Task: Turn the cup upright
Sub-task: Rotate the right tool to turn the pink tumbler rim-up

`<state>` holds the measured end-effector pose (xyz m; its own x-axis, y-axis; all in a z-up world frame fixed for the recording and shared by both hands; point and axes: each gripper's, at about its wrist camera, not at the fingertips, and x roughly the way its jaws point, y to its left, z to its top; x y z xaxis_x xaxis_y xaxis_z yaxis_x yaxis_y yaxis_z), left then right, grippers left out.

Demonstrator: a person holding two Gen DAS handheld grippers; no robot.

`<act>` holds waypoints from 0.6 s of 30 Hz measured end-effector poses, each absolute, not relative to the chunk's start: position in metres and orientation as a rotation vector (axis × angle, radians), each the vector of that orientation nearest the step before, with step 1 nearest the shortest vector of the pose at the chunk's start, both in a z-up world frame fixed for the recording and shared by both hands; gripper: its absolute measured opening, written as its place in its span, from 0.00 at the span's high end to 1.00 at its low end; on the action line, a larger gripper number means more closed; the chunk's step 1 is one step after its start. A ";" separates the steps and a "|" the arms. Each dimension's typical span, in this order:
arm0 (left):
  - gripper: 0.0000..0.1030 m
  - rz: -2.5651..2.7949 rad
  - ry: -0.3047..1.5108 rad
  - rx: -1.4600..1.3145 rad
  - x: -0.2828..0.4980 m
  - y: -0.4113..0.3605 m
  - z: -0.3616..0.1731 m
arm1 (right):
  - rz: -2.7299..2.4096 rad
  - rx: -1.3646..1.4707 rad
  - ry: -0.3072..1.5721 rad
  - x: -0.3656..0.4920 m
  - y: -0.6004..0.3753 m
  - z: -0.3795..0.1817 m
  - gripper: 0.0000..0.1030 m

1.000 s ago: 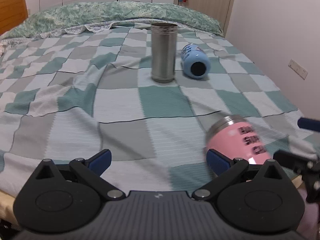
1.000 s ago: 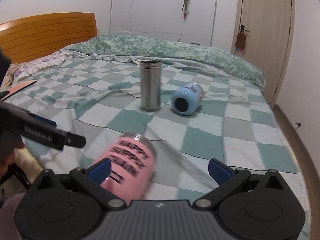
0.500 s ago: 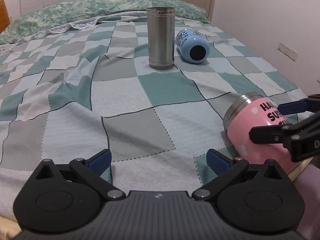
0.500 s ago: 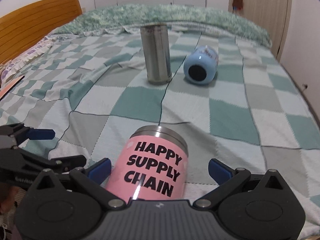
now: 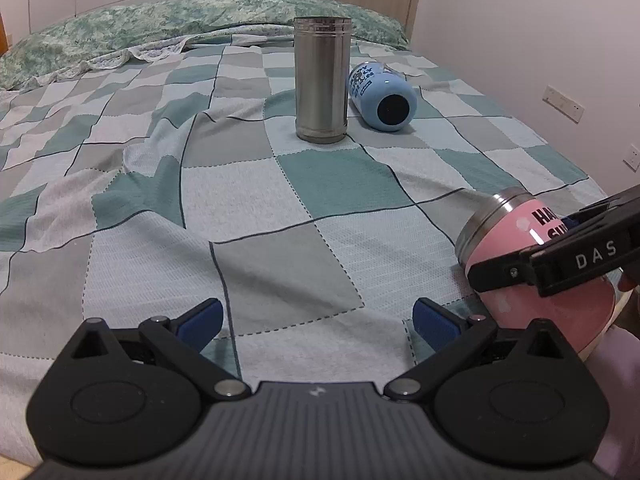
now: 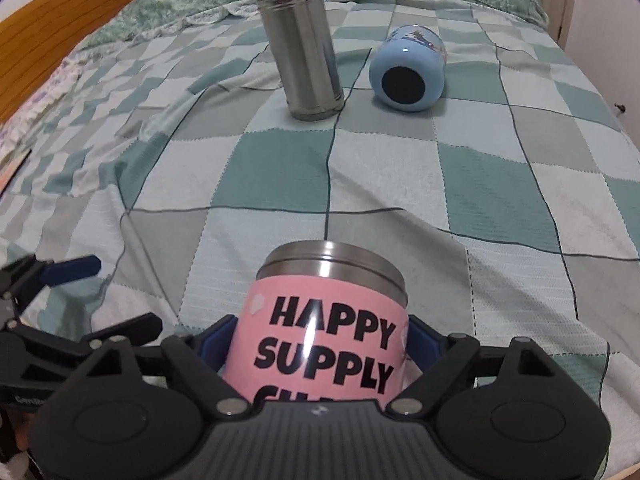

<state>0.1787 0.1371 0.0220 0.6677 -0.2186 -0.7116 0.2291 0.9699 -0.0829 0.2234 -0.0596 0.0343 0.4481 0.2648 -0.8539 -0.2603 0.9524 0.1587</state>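
Note:
A pink cup with black "HAPPY SUPPLY CHAIN" lettering and a steel rim lies on its side near the front edge of the bed, rim pointing away. My right gripper is shut on it, blue pads against both sides. The left wrist view shows the cup at the right with a black finger of the right gripper across it. My left gripper is open and empty over the checked blanket, left of the cup. It also shows in the right wrist view.
A tall steel cup stands upright mid-bed. A light blue cup lies on its side right beside it. The checked blanket is wrinkled at the left. A wall runs along the bed's right side; a wooden headboard is far left.
My right gripper has moved forward around the pink cup and closed on it. The left gripper has moved forward and stayed open.

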 end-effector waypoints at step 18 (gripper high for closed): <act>0.00 -0.301 0.731 -0.012 0.180 0.115 0.043 | 0.231 0.047 0.540 0.180 -0.124 0.094 0.19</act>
<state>0.1802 0.1153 0.0435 0.7036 -0.2752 -0.6551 0.2667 0.9568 -0.1155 0.1804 -0.1243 0.0939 0.8321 0.2305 -0.5044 -0.2058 0.9729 0.1050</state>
